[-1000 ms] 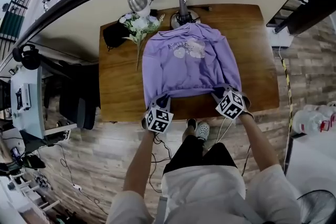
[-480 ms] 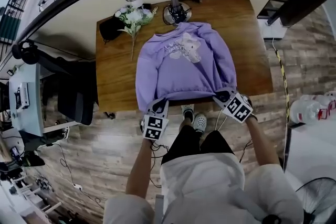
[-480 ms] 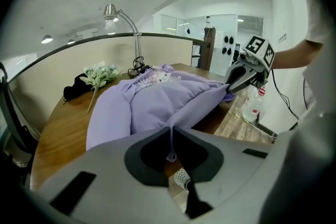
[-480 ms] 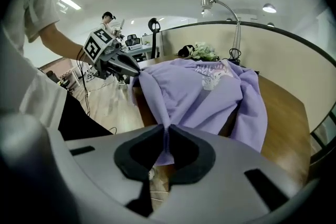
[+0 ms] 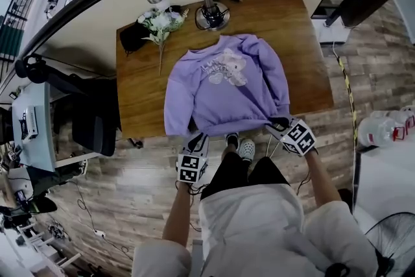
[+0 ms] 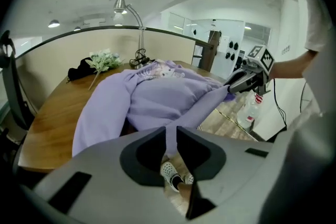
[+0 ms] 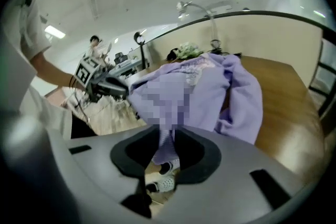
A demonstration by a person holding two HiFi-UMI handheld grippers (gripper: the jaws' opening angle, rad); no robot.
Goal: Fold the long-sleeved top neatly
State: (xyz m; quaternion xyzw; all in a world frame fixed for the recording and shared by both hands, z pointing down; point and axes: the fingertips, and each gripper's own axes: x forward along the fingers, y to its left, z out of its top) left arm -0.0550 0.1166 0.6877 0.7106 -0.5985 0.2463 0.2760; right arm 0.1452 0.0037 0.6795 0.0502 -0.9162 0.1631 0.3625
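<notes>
My left gripper (image 5: 197, 139) and right gripper (image 5: 280, 124) pinch the hem of the top (image 5: 224, 91), jaws just loosening on the cloth between them; I should pull evenly and keep it taut.

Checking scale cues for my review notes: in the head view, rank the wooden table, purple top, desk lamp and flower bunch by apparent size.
1. wooden table
2. purple top
3. desk lamp and flower bunch: these look about alike, so they are not ranked against each other.

A purple long-sleeved top (image 5: 224, 97) is recorded spread front-up on the wooden table (image 5: 305, 48), its hem reaching past the near edge. A desk lamp (image 5: 211, 16) is stood just beyond the collar. A bunch of flowers (image 5: 159, 21) and a black item (image 5: 130, 37) are laid at the far left corner.
</notes>
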